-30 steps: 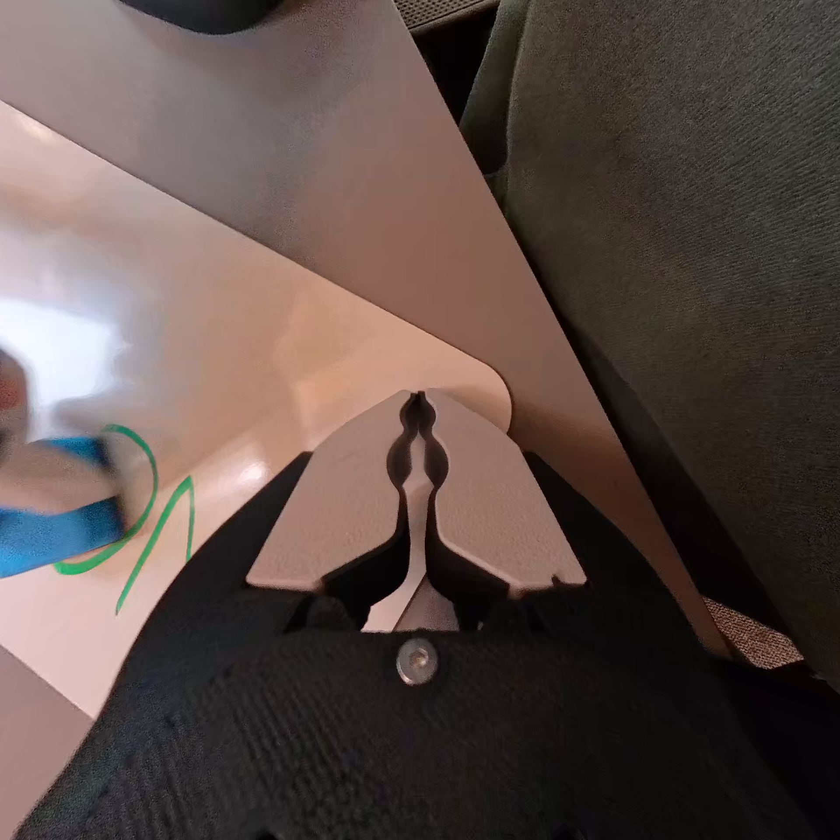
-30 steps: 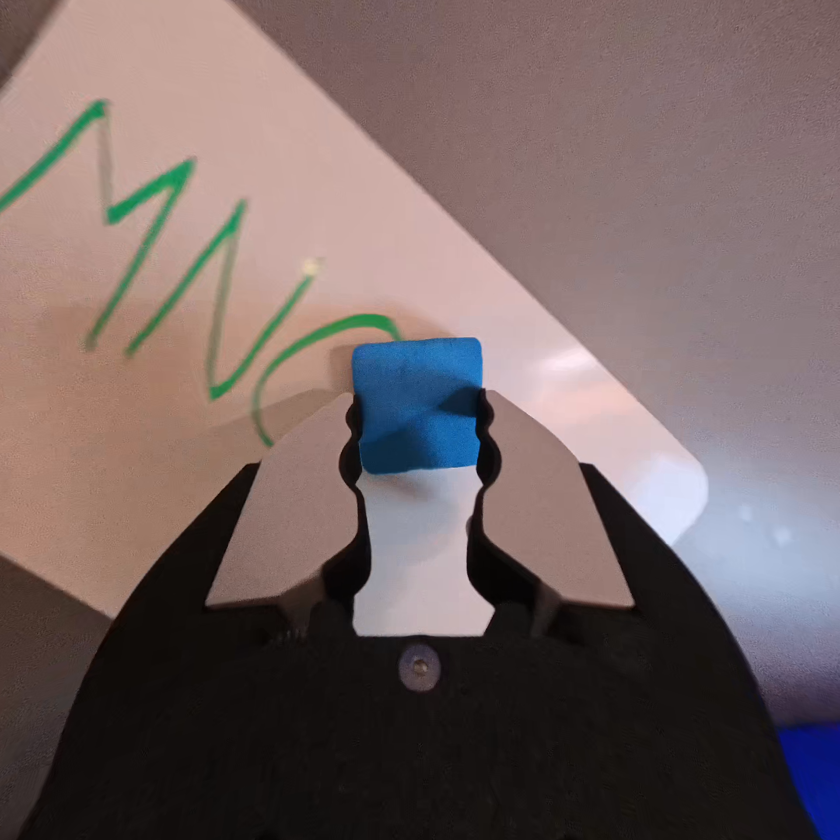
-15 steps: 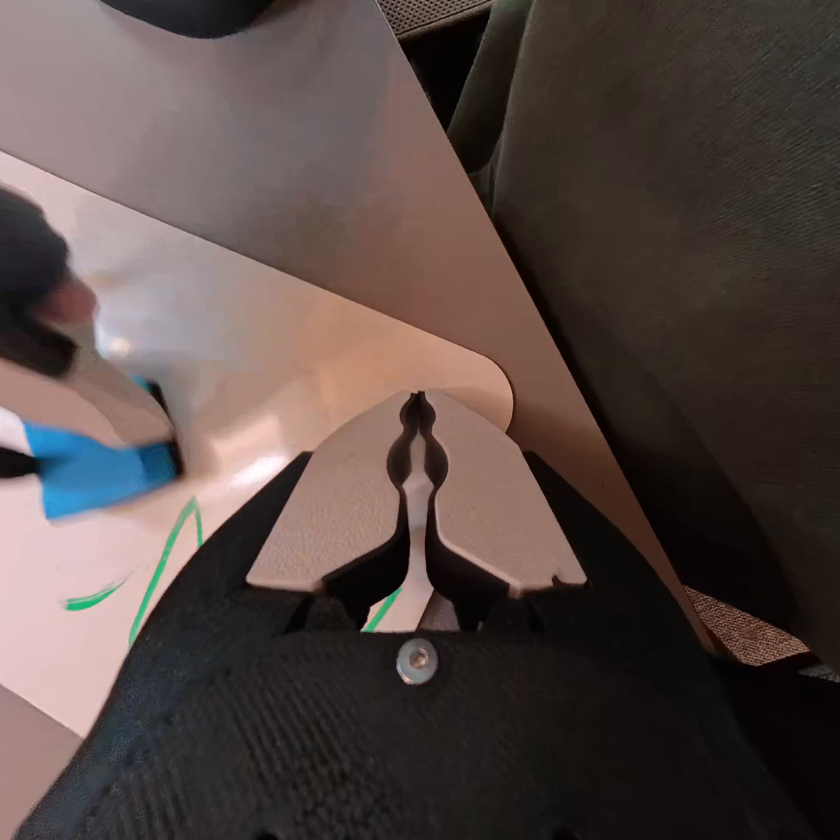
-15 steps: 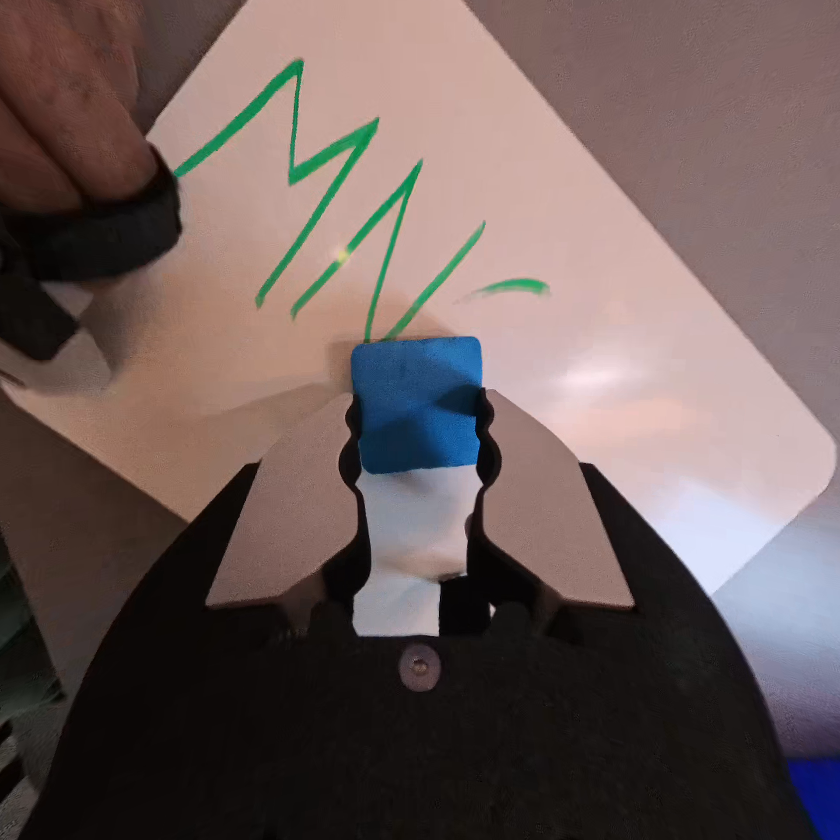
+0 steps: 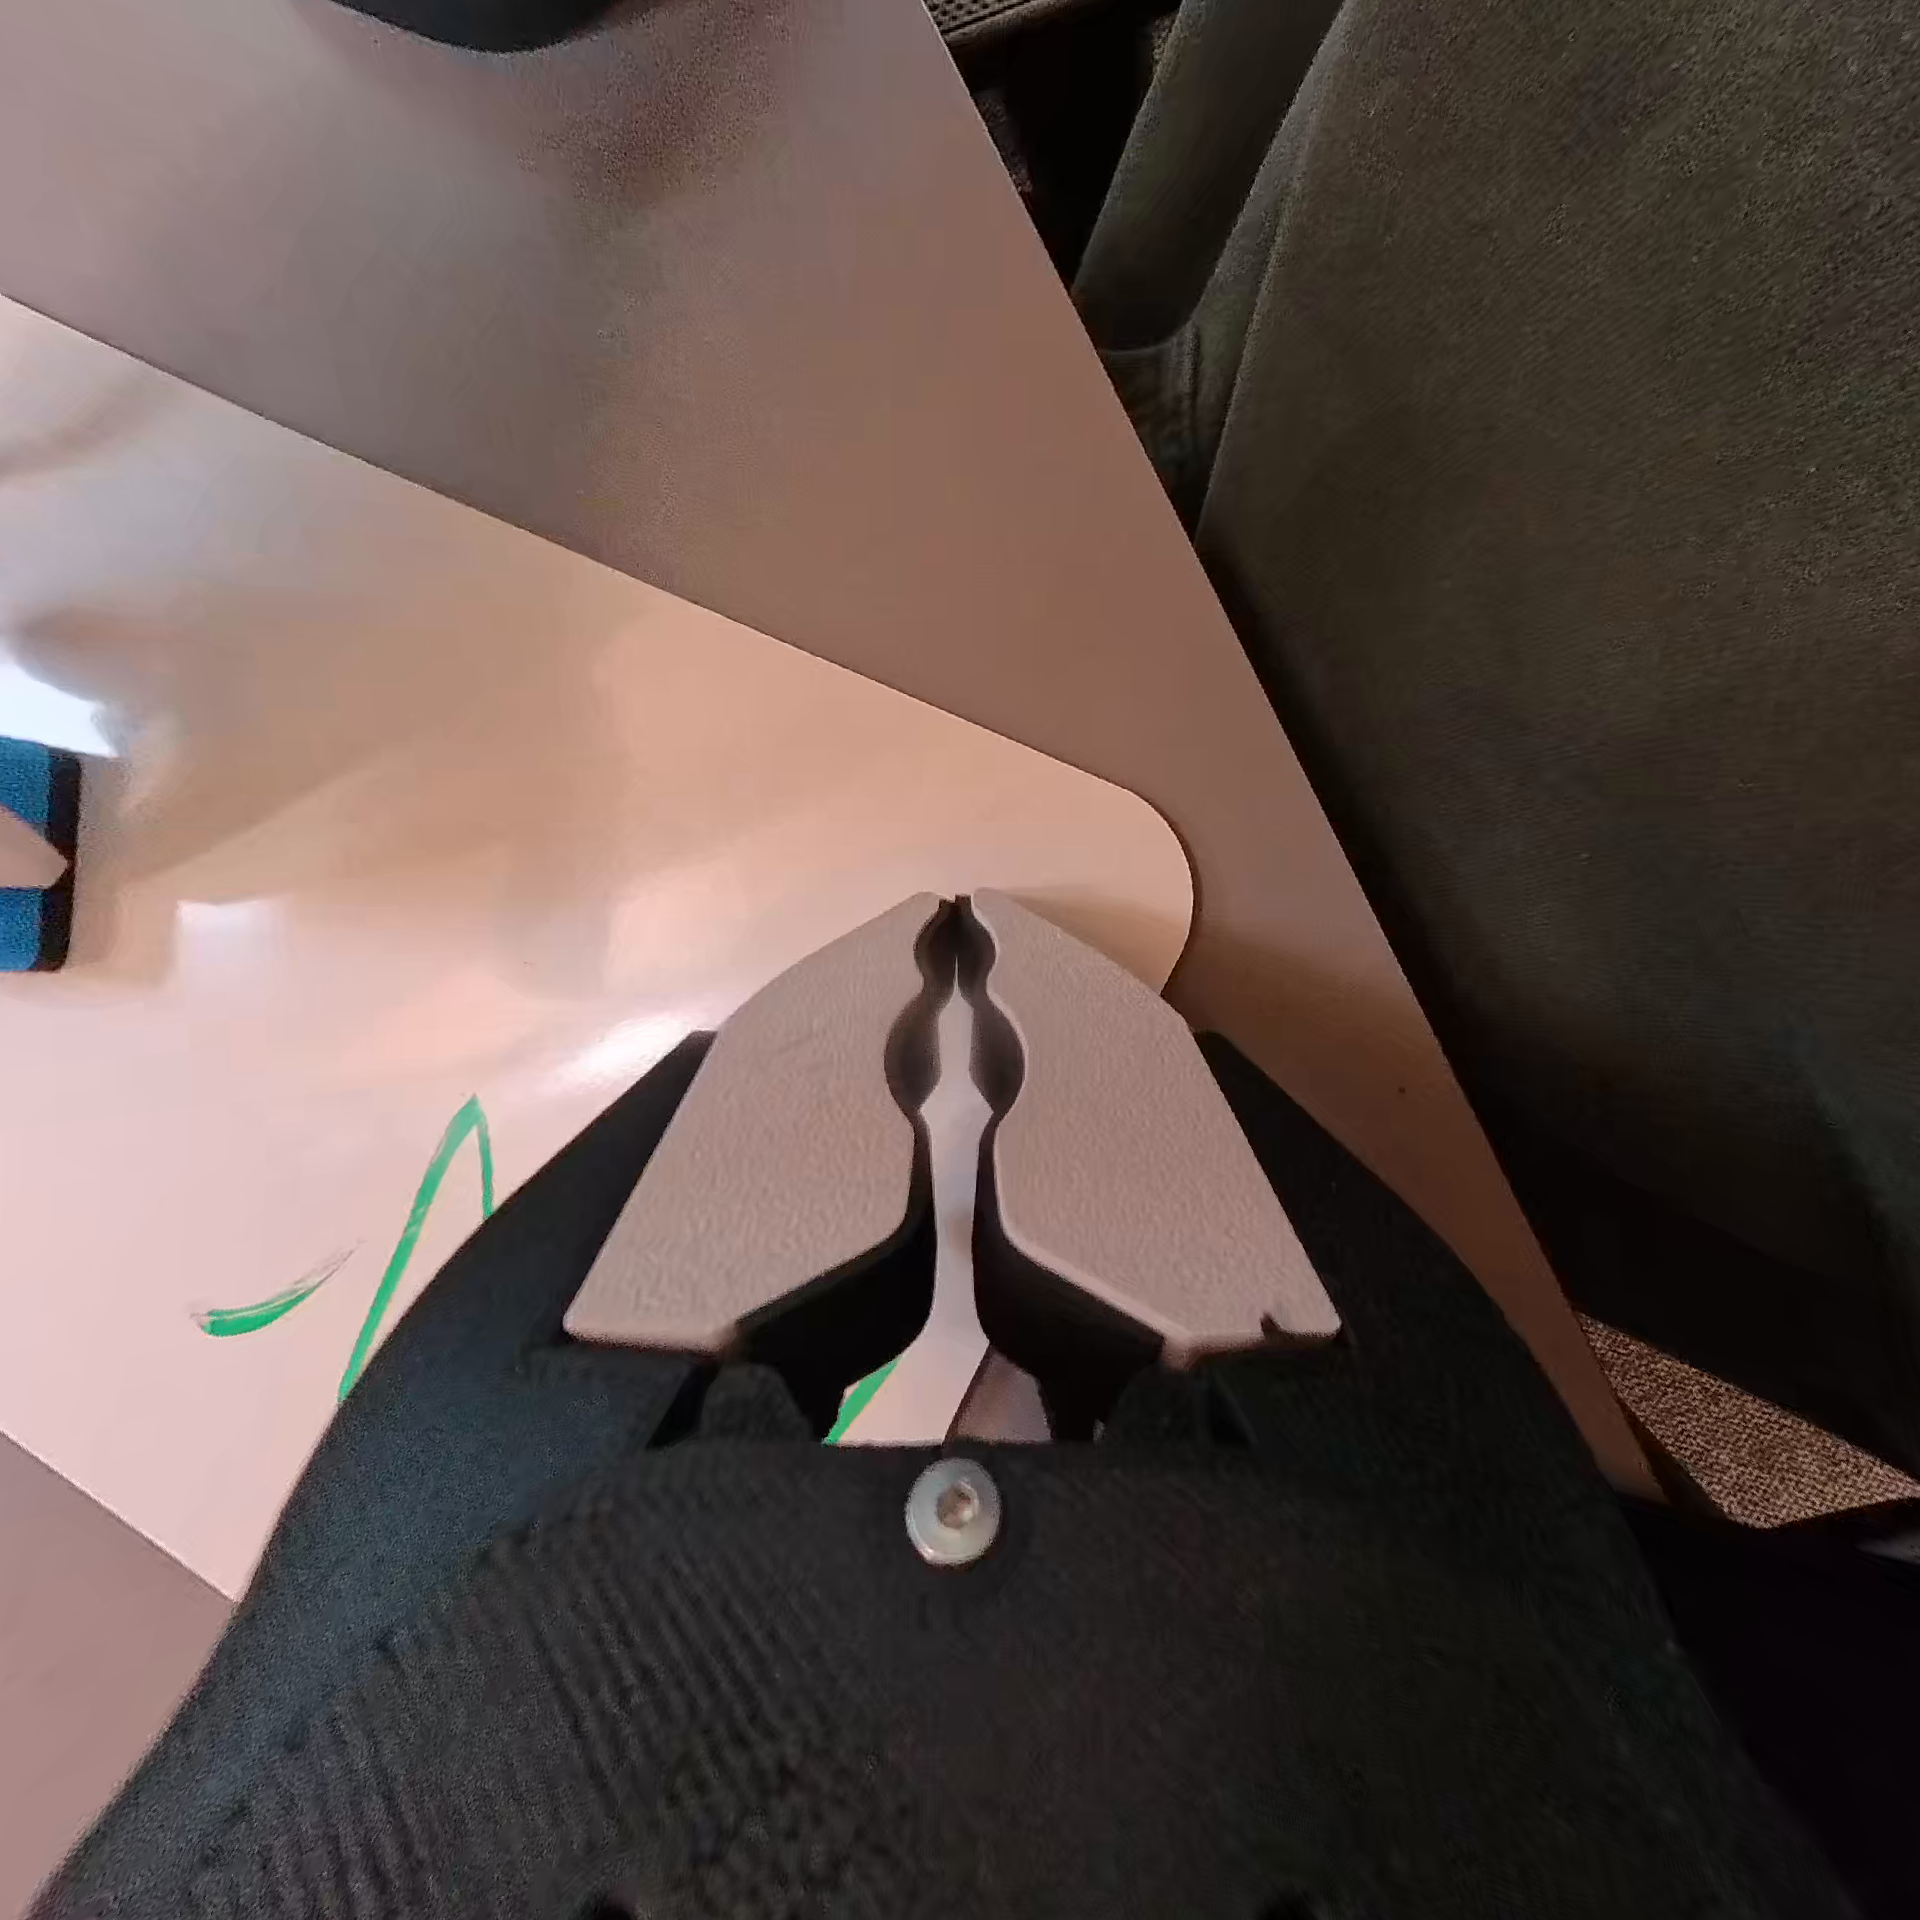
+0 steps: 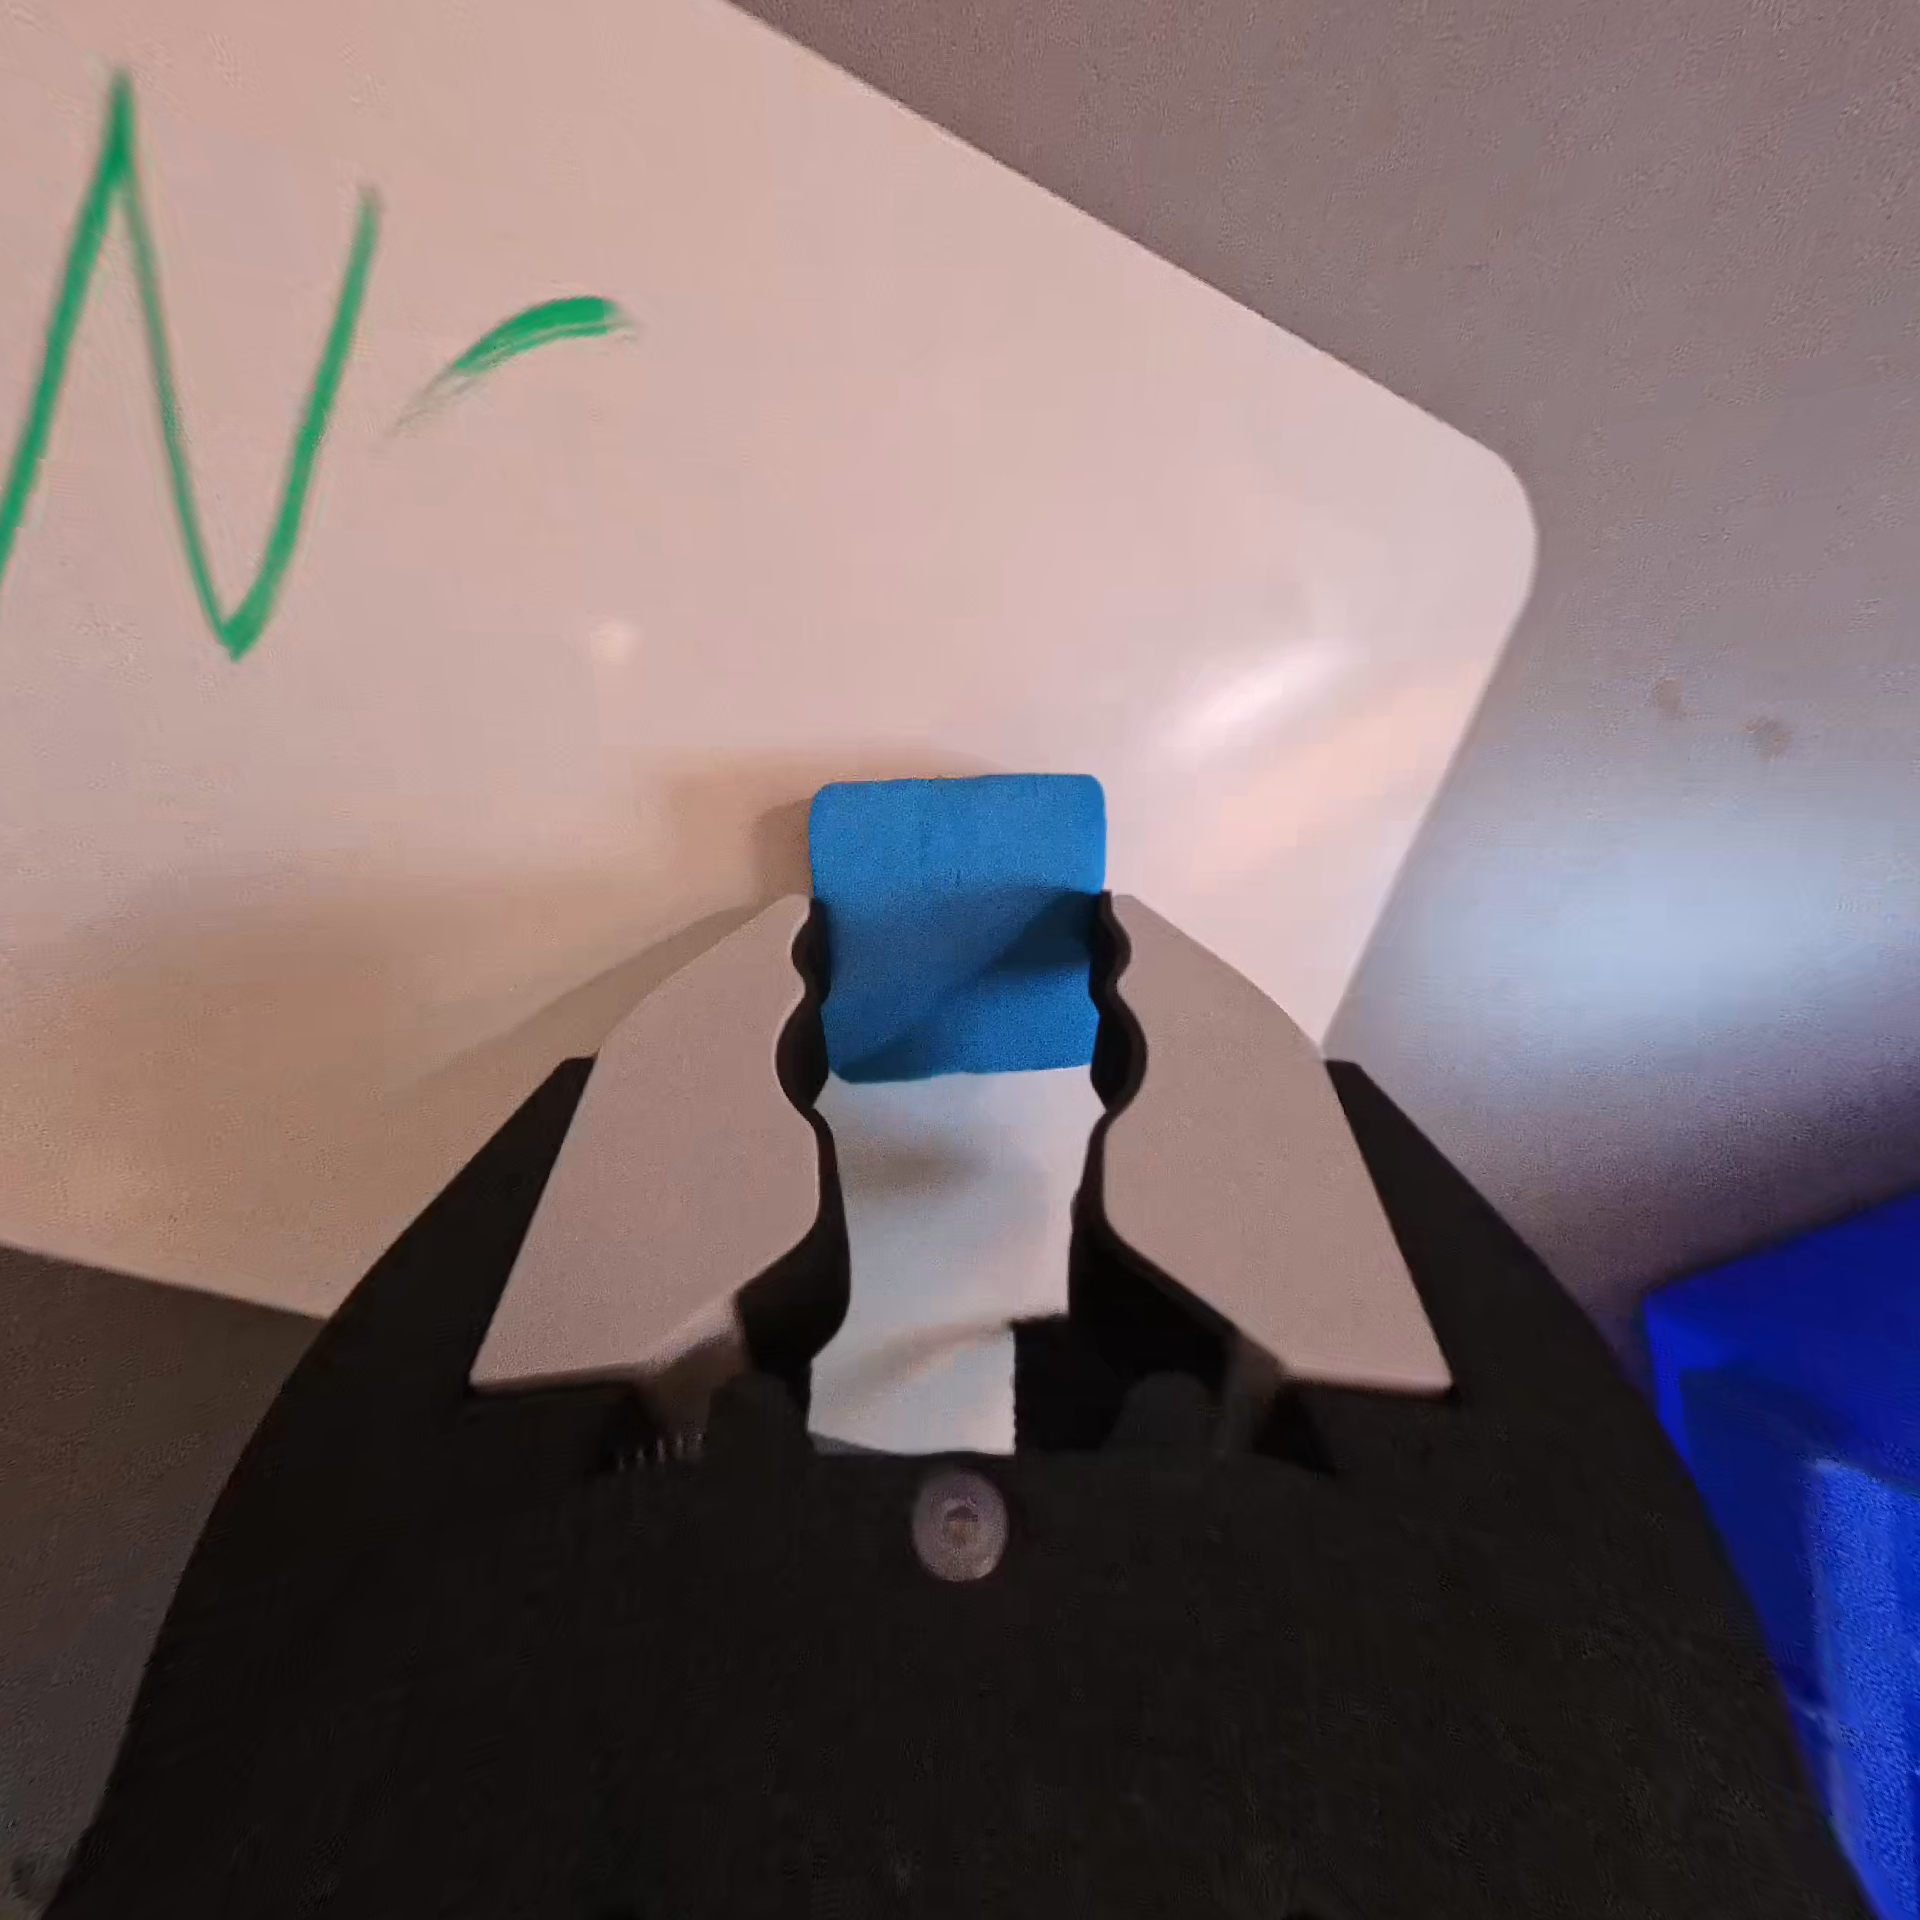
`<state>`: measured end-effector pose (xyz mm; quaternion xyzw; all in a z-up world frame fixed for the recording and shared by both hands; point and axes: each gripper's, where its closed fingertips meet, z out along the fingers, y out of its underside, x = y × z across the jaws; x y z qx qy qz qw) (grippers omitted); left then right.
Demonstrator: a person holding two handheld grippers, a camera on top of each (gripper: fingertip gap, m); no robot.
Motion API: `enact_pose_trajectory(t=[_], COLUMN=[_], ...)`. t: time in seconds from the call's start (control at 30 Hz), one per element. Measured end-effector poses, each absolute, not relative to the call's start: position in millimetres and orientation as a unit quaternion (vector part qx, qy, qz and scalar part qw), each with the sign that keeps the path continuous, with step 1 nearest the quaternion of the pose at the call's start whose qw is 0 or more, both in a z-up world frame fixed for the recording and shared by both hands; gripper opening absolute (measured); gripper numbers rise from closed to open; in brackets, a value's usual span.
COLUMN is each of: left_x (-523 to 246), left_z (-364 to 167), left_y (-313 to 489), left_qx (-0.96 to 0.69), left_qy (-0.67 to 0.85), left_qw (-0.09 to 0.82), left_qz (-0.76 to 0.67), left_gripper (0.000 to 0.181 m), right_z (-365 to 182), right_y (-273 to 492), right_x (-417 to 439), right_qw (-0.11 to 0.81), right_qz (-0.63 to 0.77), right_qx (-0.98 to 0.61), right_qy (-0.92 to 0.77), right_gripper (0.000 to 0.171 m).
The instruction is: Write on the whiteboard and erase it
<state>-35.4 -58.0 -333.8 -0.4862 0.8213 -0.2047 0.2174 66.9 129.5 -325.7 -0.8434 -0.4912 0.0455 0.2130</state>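
While right gripper [image 6: 954,971] jaws clamp blue eraser [image 6: 951,914] on whiteboard [image 6: 831,468], left gripper [image 5: 961,914] jaws closed empty

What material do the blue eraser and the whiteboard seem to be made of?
Eraser: probably soft foam, matte. Its blue face is finely grained, without shine, and its corners are rounded; a dark layer, maybe felt, shows in the left wrist view.
Whiteboard: a thin, smooth, glossy sheet with rounded corners, perhaps plastic or coated metal. It reflects soft light patches, and the green marks smear off it.
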Motion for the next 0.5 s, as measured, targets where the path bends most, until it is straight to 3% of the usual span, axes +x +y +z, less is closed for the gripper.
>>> enact_pose_trajectory(t=[0.2,0.37,0.5], left_x=[-45.1,-46.5,-46.8], left_z=[-333.4,-333.7,-333.8], left_y=[-73.5,-66.4,-65.9], left_qx=[-0.5,-0.514,-0.508], left_qy=[0.81,0.798,0.802], left_qw=[0.195,0.215,0.22], left_qz=[-0.235,-0.232,-0.223], left_gripper=[0.0,0.001,0.0], right_z=[-324.8,-327.0,-325.5], right_y=[113.9,151.7,84.6], right_x=[17.2,56.3,17.1], right_qw=[0.232,0.217,0.158], right_qz=[-0.009,0.025,0.079], right_qx=[-0.791,-0.846,-0.796], right_qy=[-0.566,-0.486,-0.579], right_gripper=[0.049,0.05,0.049])
